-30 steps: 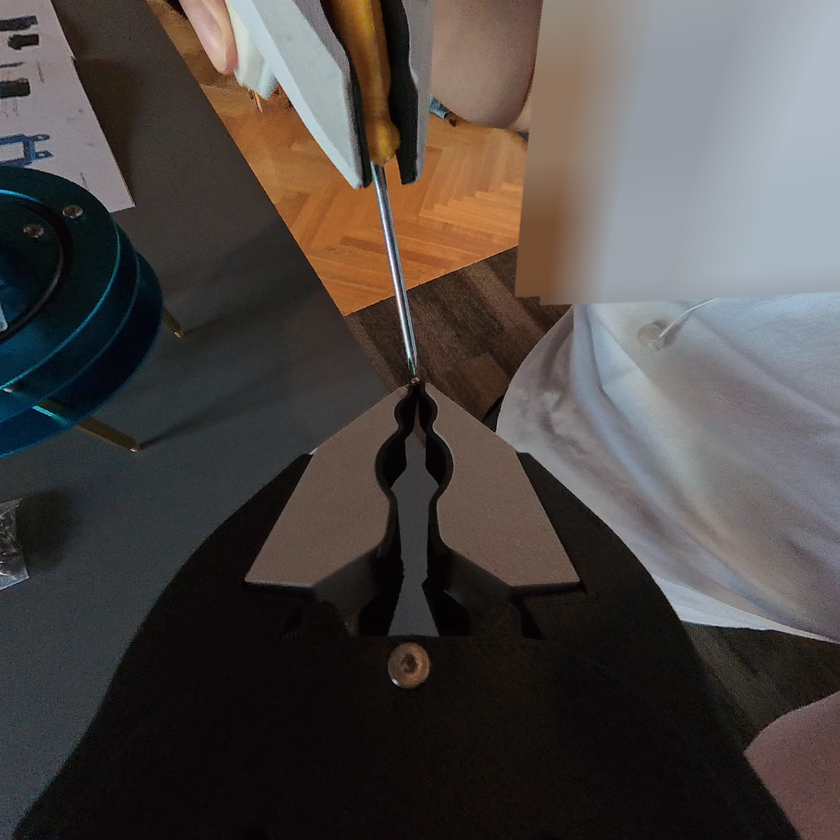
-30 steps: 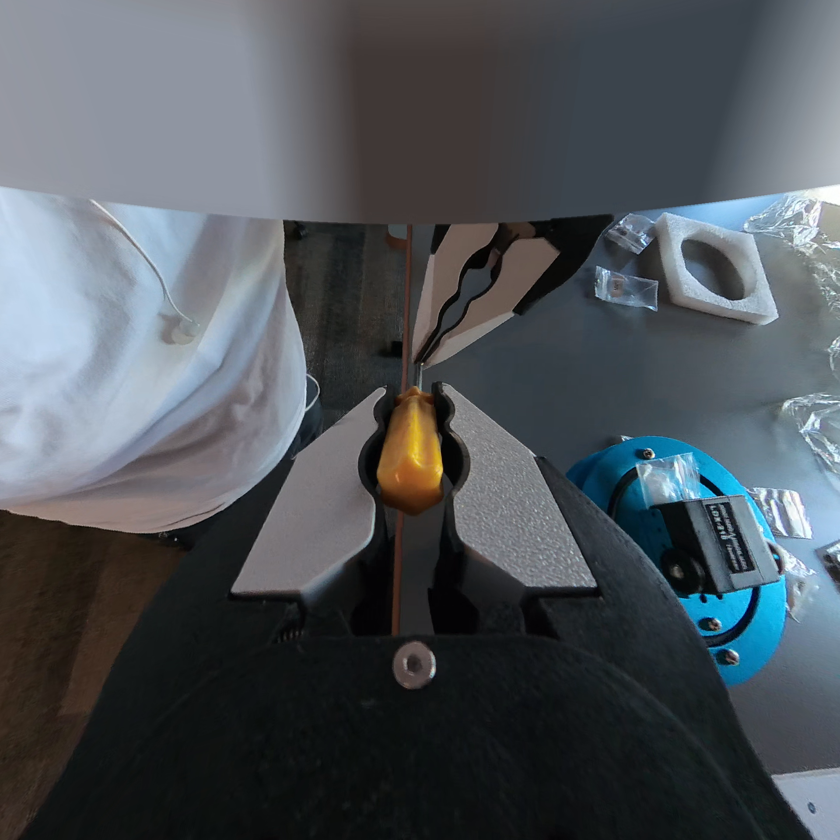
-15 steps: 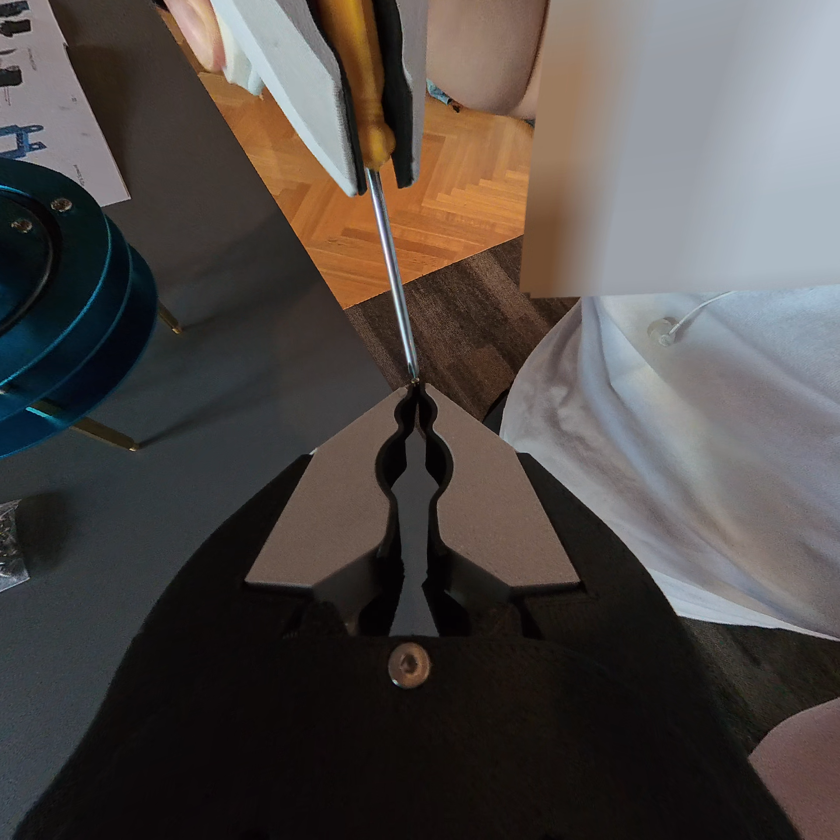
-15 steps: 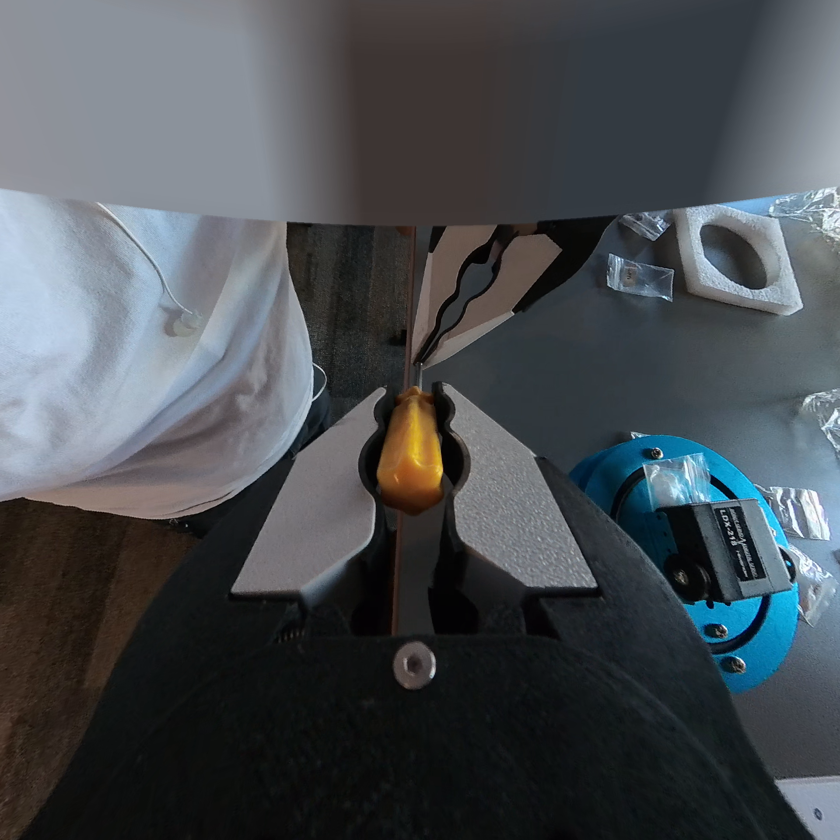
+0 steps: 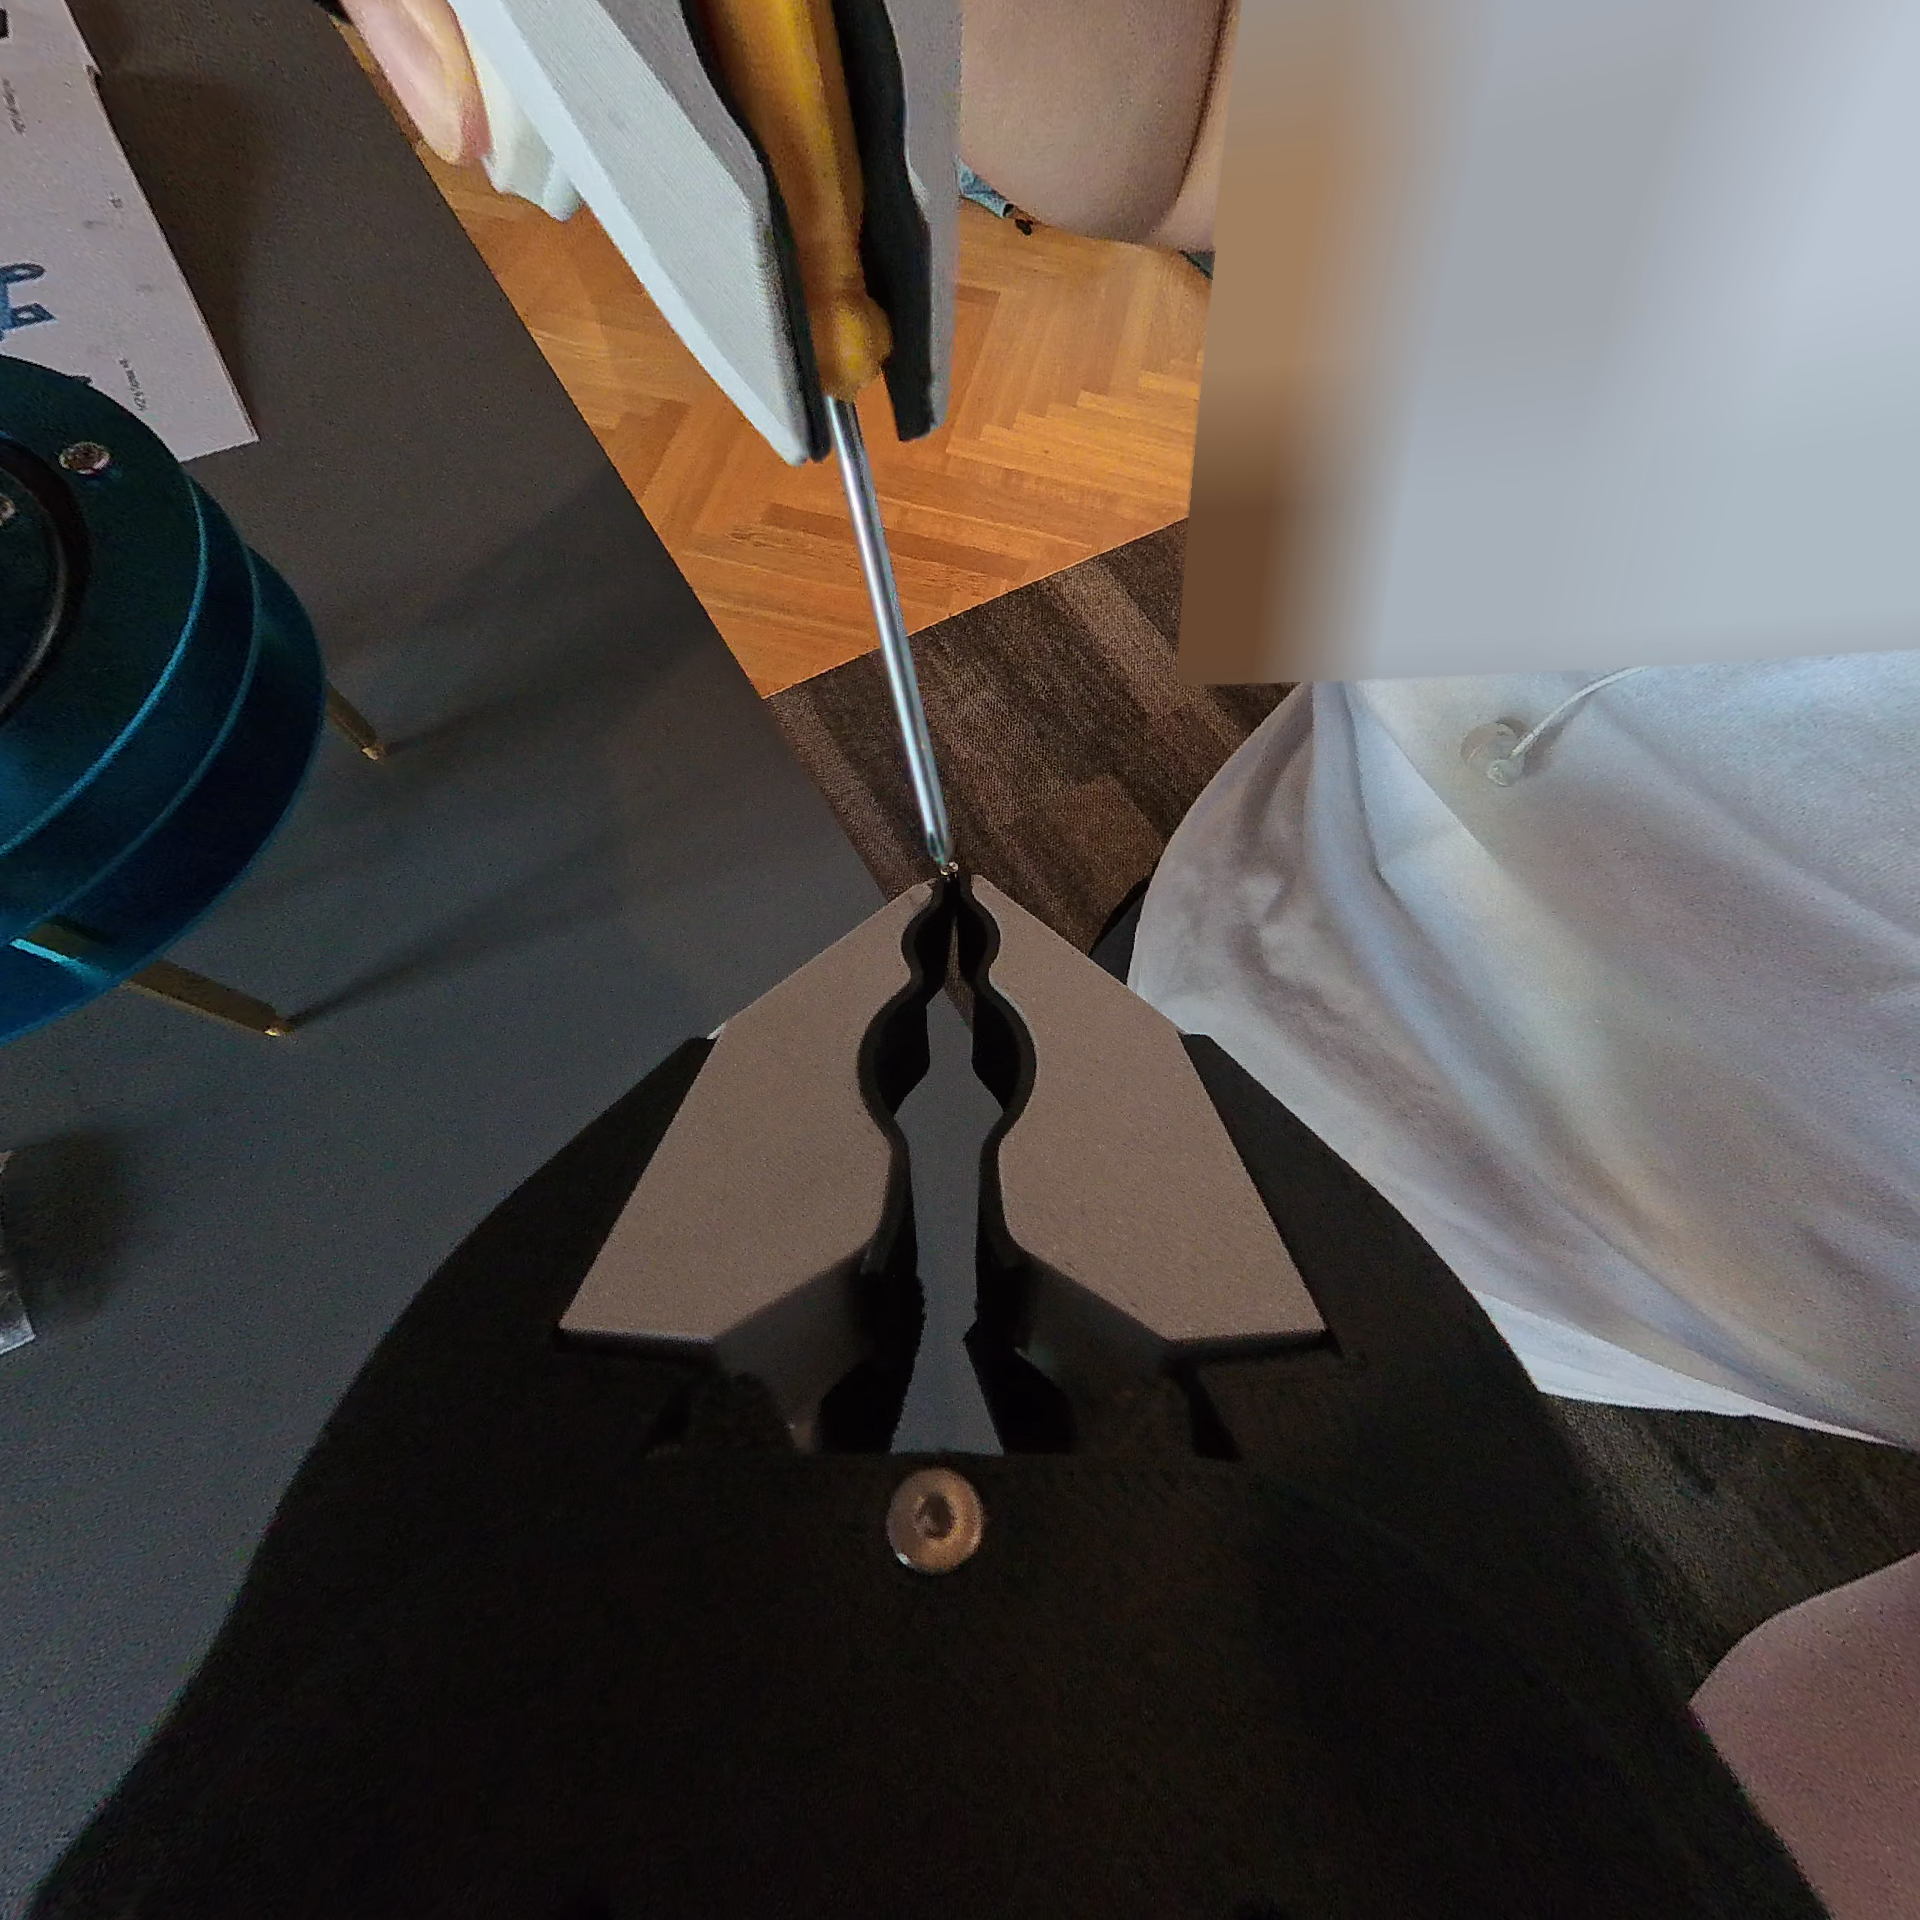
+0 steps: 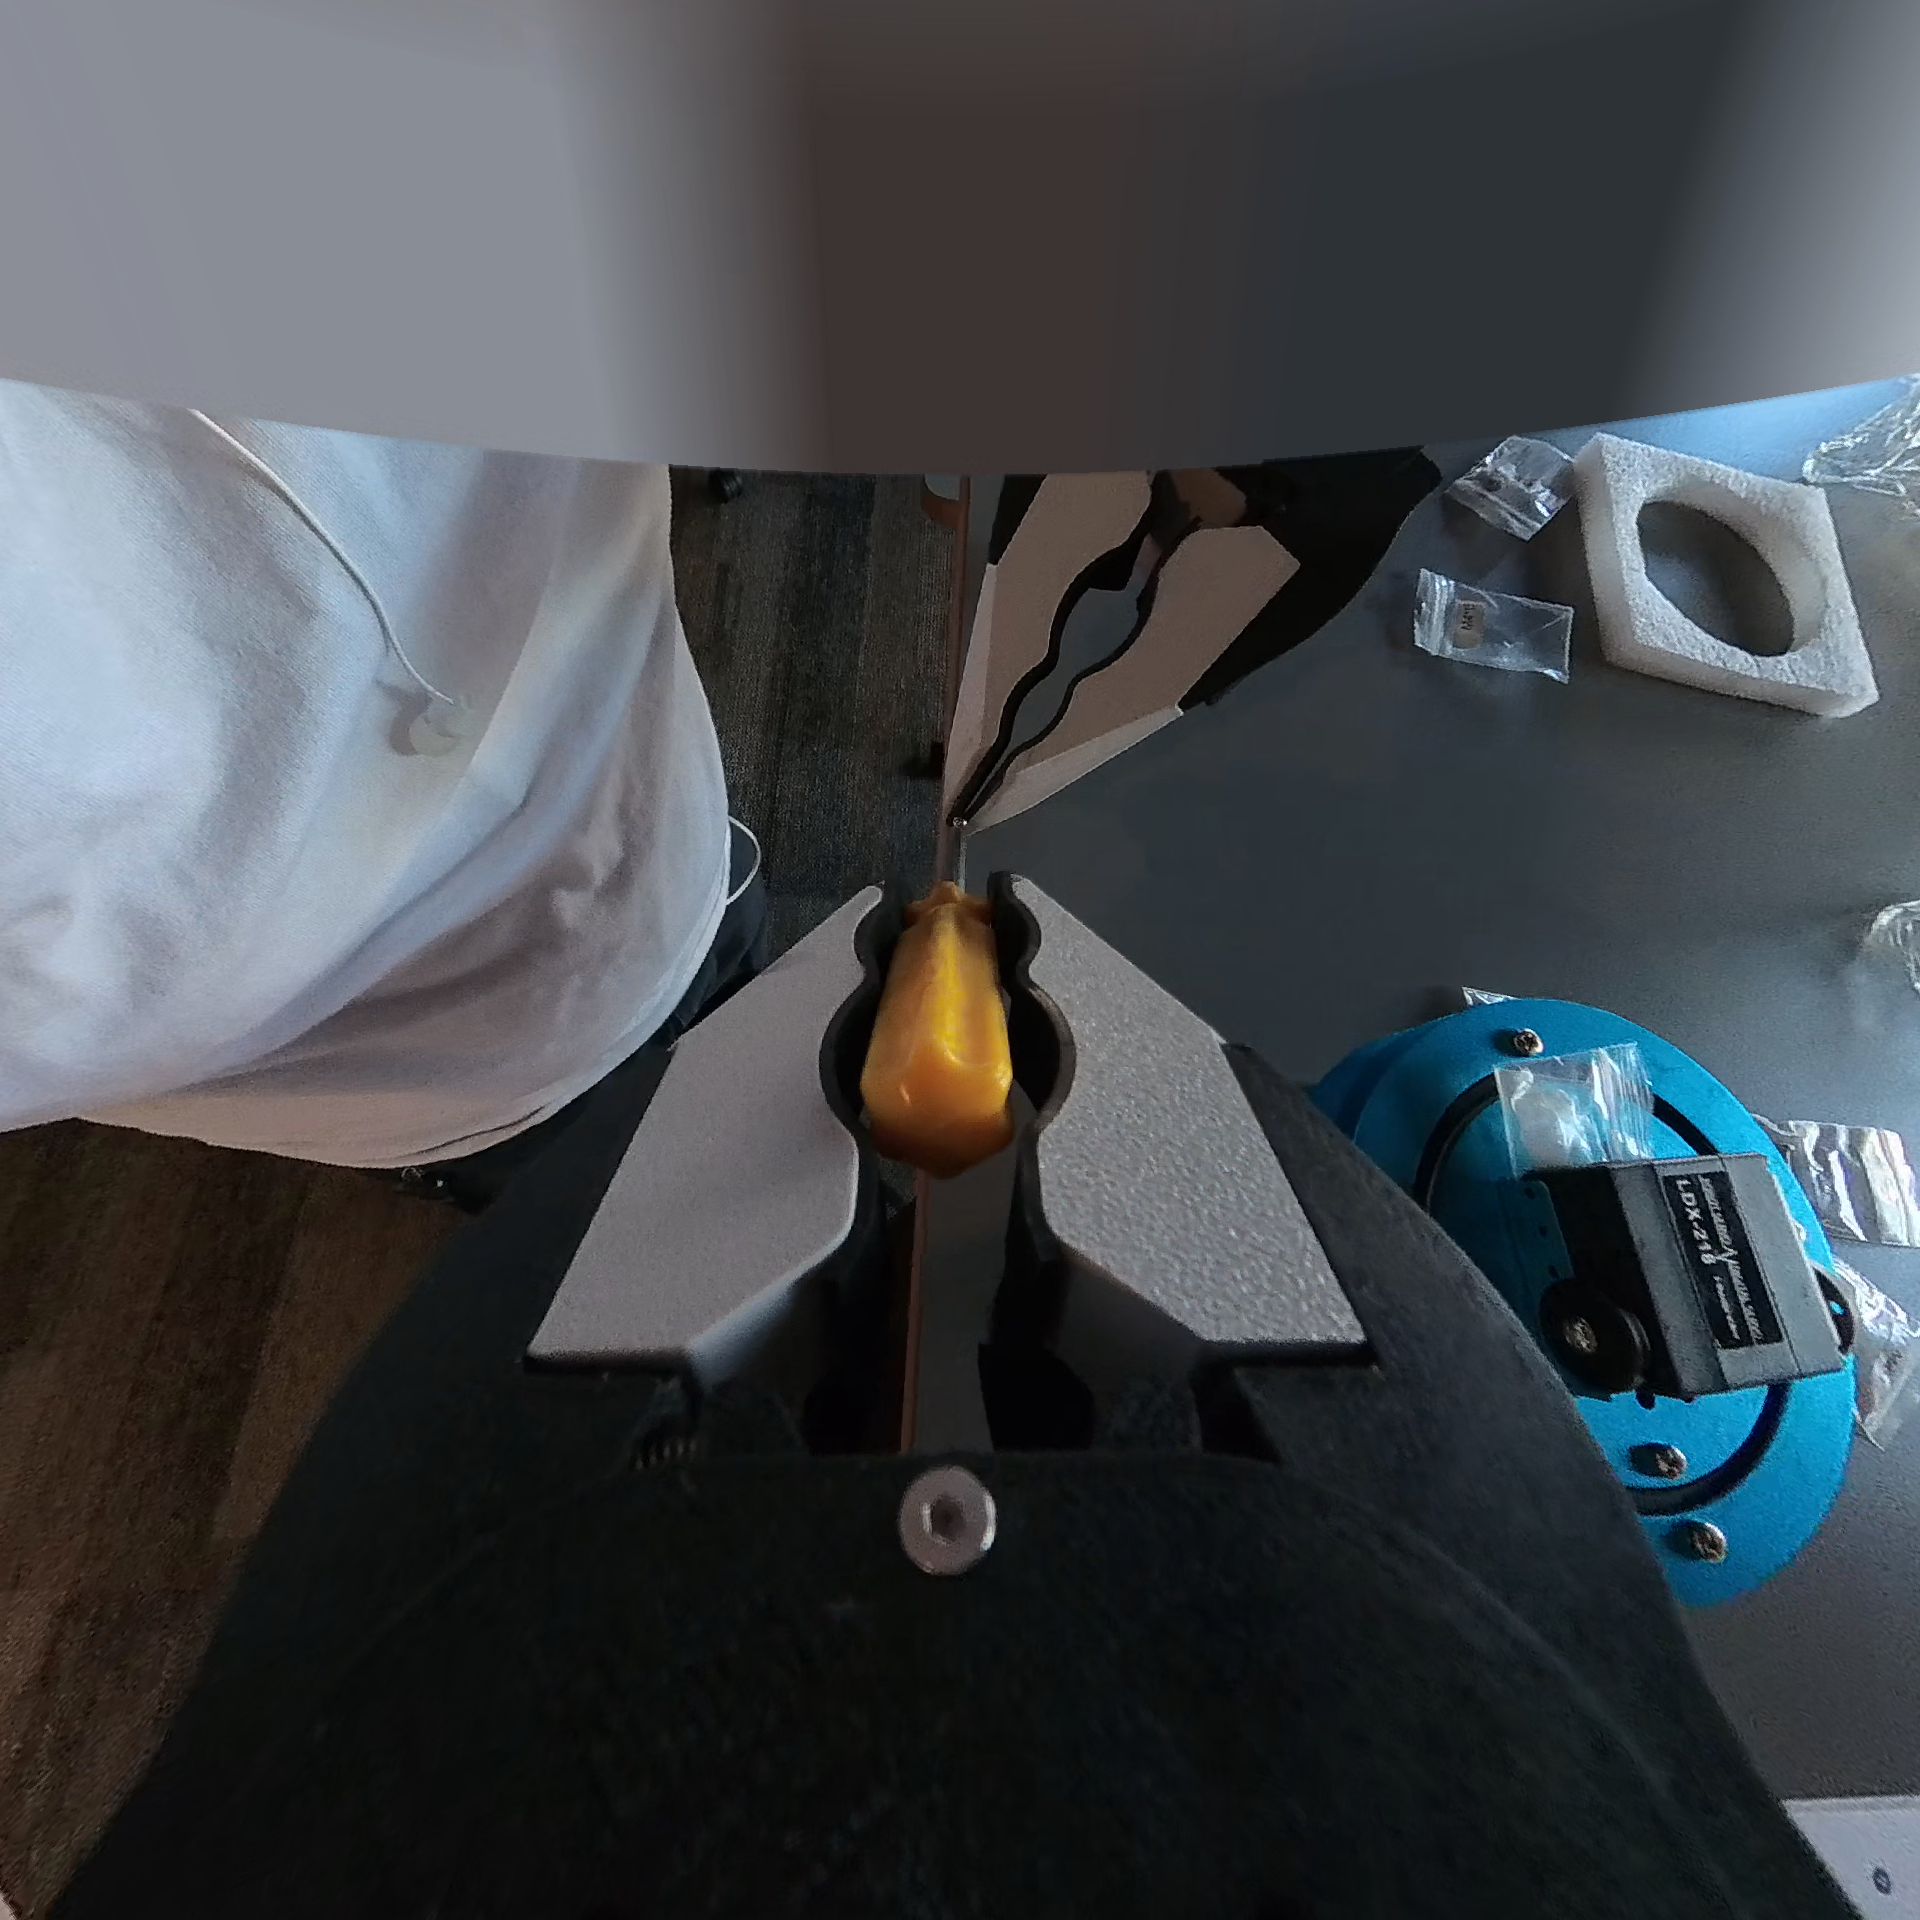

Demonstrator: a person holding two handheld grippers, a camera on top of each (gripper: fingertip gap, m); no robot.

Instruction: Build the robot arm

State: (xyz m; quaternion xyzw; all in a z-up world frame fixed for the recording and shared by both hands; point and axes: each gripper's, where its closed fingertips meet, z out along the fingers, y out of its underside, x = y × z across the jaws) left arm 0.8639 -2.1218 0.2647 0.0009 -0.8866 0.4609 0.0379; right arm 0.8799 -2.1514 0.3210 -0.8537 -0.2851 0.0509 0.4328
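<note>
My right gripper [image 6: 948, 883] is shut on the yellow handle of a screwdriver [image 6: 940, 1049]. It also shows at the top of the left wrist view [image 5: 862, 416], with the thin steel shaft [image 5: 888, 623] pointing down. The shaft's tip touches the tips of my left gripper [image 5: 951, 883], which is shut. A tiny shiny piece, seemingly a small screw [image 5: 948, 871], sits pinched at those tips. In the right wrist view the left gripper [image 6: 961, 816] is just beyond the screwdriver, over the edge of the grey table [image 6: 1351, 883].
A blue round base [image 6: 1558, 1299] carrying a black servo [image 6: 1704, 1278] stands on the table; it also shows in the left wrist view [image 5: 135, 707]. A white foam frame [image 6: 1725, 592] and small plastic bags [image 6: 1491, 623] lie farther off. A person in a white shirt [image 5: 1558, 987] is close by. My hands' fingertips stand some 7 centimeters from each other.
Both grippers stay tip to tip with the screwdriver on the left gripper's tips. The pair has drifted slightly, so the blue base and foam frame have shifted in view.
</note>
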